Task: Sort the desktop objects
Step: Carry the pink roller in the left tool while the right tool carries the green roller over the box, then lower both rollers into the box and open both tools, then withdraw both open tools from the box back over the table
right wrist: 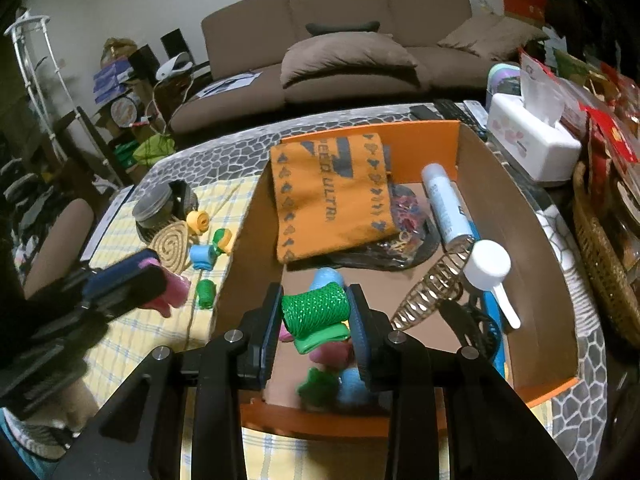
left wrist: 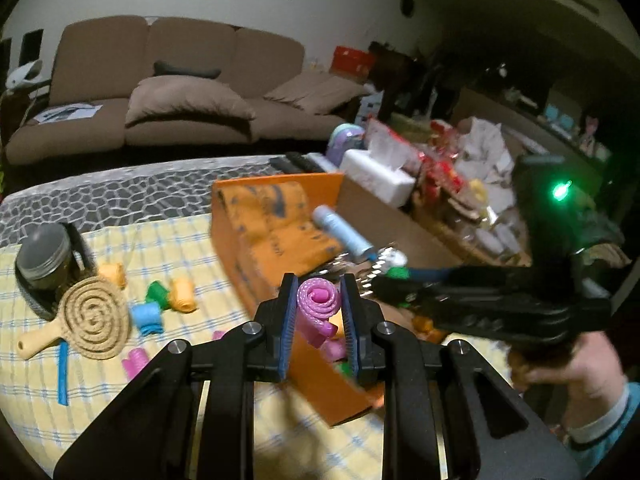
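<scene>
Pink roll (left wrist: 318, 300) in left claw (left wrist: 319, 312) blurred, box (right wrist: 520, 216) contents partly hidden

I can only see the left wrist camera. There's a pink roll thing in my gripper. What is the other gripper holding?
Observer: The right gripper is shut on a green roll, above the inside of the orange box.
Operator: Is anything white in the box?
Observer: Yes, a white scoop lies by the right wall, beside a gold spiral clip.
Operator: What's on the box floor under that gripper?
Observer: More rolls: a green one, a blue one and a pink one.
</scene>
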The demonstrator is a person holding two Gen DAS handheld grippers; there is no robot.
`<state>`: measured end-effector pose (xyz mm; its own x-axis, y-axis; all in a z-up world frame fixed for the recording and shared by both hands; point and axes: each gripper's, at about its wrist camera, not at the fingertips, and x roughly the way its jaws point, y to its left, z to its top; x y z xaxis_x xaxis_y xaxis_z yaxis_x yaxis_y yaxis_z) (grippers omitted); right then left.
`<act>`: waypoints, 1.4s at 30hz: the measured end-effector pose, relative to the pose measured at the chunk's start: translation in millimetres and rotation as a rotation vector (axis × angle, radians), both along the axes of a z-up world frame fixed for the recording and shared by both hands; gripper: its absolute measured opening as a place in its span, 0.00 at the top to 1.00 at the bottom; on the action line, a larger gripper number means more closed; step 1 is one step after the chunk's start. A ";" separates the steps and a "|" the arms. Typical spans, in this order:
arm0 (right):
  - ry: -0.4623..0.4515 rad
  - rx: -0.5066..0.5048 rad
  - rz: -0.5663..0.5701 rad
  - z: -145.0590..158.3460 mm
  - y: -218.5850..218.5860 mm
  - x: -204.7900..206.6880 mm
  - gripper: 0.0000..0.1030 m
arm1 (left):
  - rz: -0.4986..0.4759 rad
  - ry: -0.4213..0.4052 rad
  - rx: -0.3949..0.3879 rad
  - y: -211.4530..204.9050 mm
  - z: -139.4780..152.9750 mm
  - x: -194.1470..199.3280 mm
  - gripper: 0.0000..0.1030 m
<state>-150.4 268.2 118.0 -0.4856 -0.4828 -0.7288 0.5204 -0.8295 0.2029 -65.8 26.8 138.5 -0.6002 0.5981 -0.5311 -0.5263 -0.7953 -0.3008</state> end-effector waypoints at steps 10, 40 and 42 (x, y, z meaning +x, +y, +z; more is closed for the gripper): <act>-0.090 0.026 0.004 -22.3 5.5 -9.1 0.67 | -0.058 -0.046 -0.042 35.3 -17.2 2.5 0.81; -0.025 -0.097 -0.036 7.8 -2.1 -6.4 0.22 | 0.210 -0.104 -0.001 -66.8 -14.4 -23.8 0.12; -0.016 -0.099 -0.021 11.4 -10.7 -4.0 0.22 | 0.238 -0.122 -0.012 -78.9 -19.4 -26.4 0.12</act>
<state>-154.4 257.5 129.4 -0.4849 -0.5425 -0.6860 0.4991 -0.8158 0.2923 -92.2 -52.1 119.1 -0.6540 0.4411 -0.6146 -0.2845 -0.8962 -0.3405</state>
